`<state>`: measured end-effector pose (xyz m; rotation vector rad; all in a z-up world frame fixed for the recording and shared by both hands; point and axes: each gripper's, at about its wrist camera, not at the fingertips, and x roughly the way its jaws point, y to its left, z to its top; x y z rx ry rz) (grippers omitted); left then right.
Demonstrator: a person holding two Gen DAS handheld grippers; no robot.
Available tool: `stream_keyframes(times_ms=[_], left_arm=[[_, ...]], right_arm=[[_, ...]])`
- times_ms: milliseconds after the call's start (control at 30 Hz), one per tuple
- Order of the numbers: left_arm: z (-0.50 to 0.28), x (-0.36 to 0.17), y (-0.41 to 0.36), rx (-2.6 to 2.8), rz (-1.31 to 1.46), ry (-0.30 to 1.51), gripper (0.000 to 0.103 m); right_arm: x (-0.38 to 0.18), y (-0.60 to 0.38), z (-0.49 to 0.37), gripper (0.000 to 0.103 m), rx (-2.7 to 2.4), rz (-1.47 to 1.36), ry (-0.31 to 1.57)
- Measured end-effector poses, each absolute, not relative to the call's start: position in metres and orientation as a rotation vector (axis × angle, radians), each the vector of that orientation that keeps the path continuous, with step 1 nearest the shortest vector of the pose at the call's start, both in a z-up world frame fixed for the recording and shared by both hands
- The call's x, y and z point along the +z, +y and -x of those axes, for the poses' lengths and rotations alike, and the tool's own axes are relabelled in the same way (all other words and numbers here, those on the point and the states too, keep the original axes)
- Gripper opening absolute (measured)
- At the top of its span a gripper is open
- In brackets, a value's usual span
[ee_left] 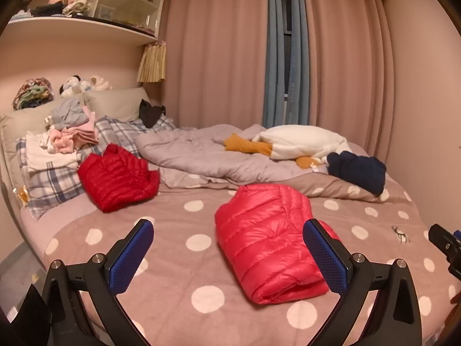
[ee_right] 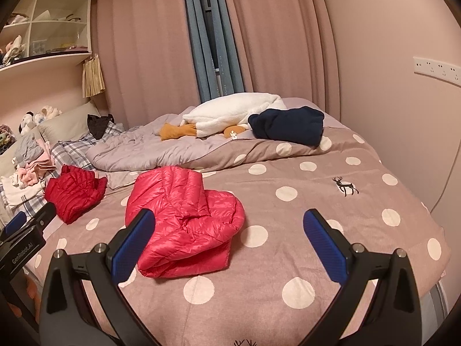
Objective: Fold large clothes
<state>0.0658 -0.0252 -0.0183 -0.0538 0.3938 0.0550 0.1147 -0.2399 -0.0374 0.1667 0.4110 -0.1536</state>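
Both claws spread wide above a folded pink down jacket on the bed.

Nearest, the left claw (ee_left: 230,255) and right claw (ee_right: 230,248) hang empty over the polka-dot bedspread (ee_right: 288,230). The pink down jacket (ee_right: 184,219) lies folded on it just ahead. Farther left sits a red down jacket (ee_left: 116,177), then a rumpled grey duvet (ee_left: 196,155), a navy garment (ee_right: 288,125) and pink curtains (ee_left: 219,49).

The left gripper (ee_left: 230,259) has its two blue fingers (ee_left: 129,256) spread wide apart. The right gripper (ee_right: 230,248) is spread wide too, holding nothing.
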Motion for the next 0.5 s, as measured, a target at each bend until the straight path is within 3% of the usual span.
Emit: stream_keyframes(times_ms=[500], left_arm=[[-0.0655,-0.0182,-0.0255,0.057,0.049,0.391,0.102]], right_arm=[[-0.0385,-0.2393,-0.1192,0.103,-0.158,-0.157,0.426]])
